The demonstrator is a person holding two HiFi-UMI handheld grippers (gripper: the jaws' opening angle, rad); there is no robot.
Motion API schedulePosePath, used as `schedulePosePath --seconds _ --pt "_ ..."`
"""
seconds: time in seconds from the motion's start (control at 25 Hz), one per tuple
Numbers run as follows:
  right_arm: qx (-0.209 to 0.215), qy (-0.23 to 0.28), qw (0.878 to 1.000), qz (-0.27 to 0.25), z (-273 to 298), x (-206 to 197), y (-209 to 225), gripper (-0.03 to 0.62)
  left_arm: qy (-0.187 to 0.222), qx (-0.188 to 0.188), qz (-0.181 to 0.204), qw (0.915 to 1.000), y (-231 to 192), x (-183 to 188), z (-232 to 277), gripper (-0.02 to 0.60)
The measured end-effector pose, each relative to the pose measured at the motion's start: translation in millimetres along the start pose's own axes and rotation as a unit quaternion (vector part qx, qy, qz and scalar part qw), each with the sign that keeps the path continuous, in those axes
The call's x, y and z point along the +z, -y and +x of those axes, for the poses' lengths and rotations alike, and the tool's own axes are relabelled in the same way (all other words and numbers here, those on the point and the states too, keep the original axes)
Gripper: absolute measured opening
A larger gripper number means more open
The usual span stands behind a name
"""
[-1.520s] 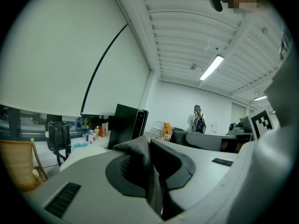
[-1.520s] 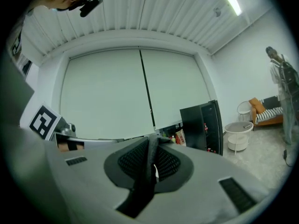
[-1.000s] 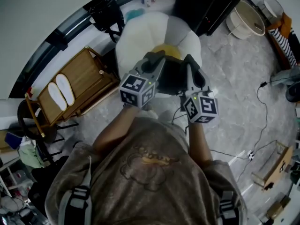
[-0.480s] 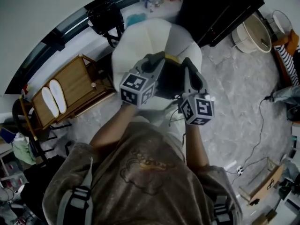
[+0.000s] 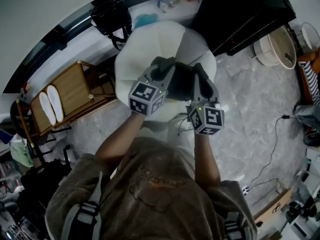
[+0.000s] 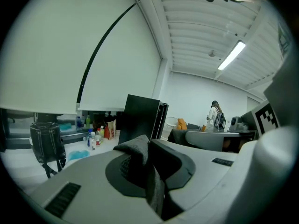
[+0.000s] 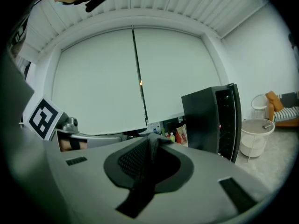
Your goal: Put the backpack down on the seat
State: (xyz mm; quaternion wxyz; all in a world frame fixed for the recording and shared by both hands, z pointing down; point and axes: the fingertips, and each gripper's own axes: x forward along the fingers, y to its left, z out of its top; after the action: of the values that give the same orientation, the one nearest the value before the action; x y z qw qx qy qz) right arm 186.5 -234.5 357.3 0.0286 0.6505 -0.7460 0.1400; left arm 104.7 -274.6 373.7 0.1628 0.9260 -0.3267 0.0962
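The backpack is seen from the head view held over the white seat, dark against the cushion. Contact with the seat cannot be told from any view.

The left gripper is placed over the seat's middle, with the right gripper just beside it toward the seat's right edge and the backpack between the two.

The grip is shown only in the gripper views. In the left gripper view a dark padded strap is pinched between nearly closed jaws. In the right gripper view a mesh-faced strap is clamped the same way. The head view gives only the marker cubes and gripper bodies.

The seat itself is caught by neither gripper view.

- A wooden crate with white slippers on it is seen left of the seat, in the head view only.
- A black cabinet is seen behind the seat to the right, in all three views.
- Bottles behind the seat are clearest in the left gripper view.
- A distant standing person is shown only in the left gripper view.
- A white basket right of the seat is seen in the right gripper view and the head view.
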Motion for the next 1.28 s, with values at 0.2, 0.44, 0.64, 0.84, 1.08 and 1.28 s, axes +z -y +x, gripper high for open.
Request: schedulePosePath --seconds 0.2,0.44,0.64,0.84,1.08,1.28 --pt "0.003 -0.009 1.0 0.001 29 -12 30 0.037 -0.006 0.005 -0.001 1.0 -11 -12 38 0.031" --pt "0.003 -0.019 1.0 0.001 62 -27 59 0.037 -0.014 0.01 -0.004 0.9998 -27 -25 78 0.032" --pt "0.011 -0.032 0.999 0.004 84 -47 75 0.037 -0.019 0.019 -0.014 0.9995 -43 -41 105 0.031" --pt "0.014 -0.045 0.999 0.004 104 -69 92 0.037 -0.033 0.026 -0.02 0.9989 -54 -61 127 0.031" --pt "0.016 -0.046 0.999 0.008 121 -88 102 0.037 -0.04 0.04 -0.01 0.9983 -63 -82 144 0.031" --pt "0.015 -0.034 0.999 0.012 133 -93 104 0.037 -0.04 0.057 -0.014 0.9975 -75 -89 153 0.031"
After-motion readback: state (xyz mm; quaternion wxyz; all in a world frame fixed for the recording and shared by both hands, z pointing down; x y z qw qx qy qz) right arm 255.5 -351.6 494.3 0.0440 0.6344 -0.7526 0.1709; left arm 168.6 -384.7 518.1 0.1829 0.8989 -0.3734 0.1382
